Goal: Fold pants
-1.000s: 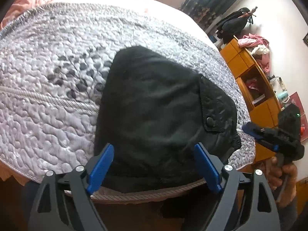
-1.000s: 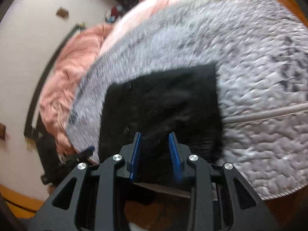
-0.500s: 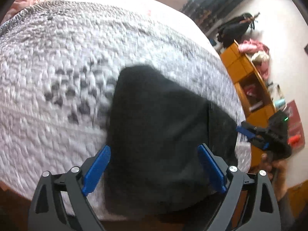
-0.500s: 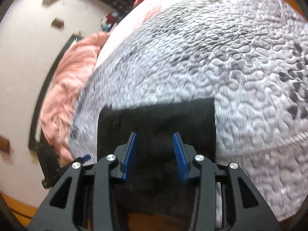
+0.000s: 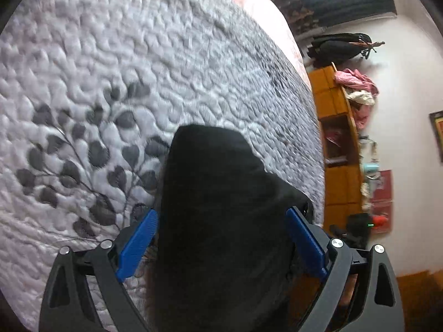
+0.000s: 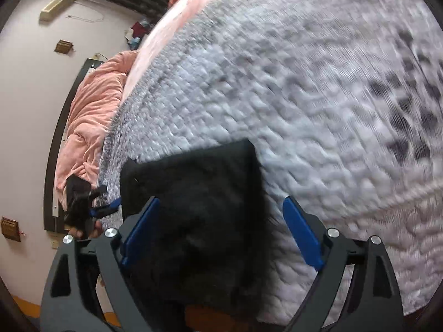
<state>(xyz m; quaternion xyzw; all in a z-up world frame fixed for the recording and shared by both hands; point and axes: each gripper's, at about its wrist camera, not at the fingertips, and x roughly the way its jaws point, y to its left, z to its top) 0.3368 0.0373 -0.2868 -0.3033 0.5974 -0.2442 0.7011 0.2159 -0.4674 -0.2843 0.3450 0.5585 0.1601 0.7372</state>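
Observation:
The black pants (image 5: 221, 207) lie folded into a compact bundle on the grey quilted bedspread (image 5: 110, 83), at the bed's near edge. My left gripper (image 5: 221, 238) is open, its blue fingers wide apart on either side of the bundle. In the right wrist view the pants (image 6: 199, 199) show as a dark rectangle. My right gripper (image 6: 221, 229) is open too, its left finger over the pants and its right finger over the quilt (image 6: 304, 96). The left gripper (image 6: 94, 207) shows small at the far left there.
An orange wooden shelf unit (image 5: 340, 149) with clothes on top stands beside the bed. A pink blanket (image 6: 91, 116) lies along the bed's far side by a dark headboard. White walls surround the bed.
Both grippers have moved in closer over the pants. The right gripper has opened from nearly shut to wide. The left has stayed open.

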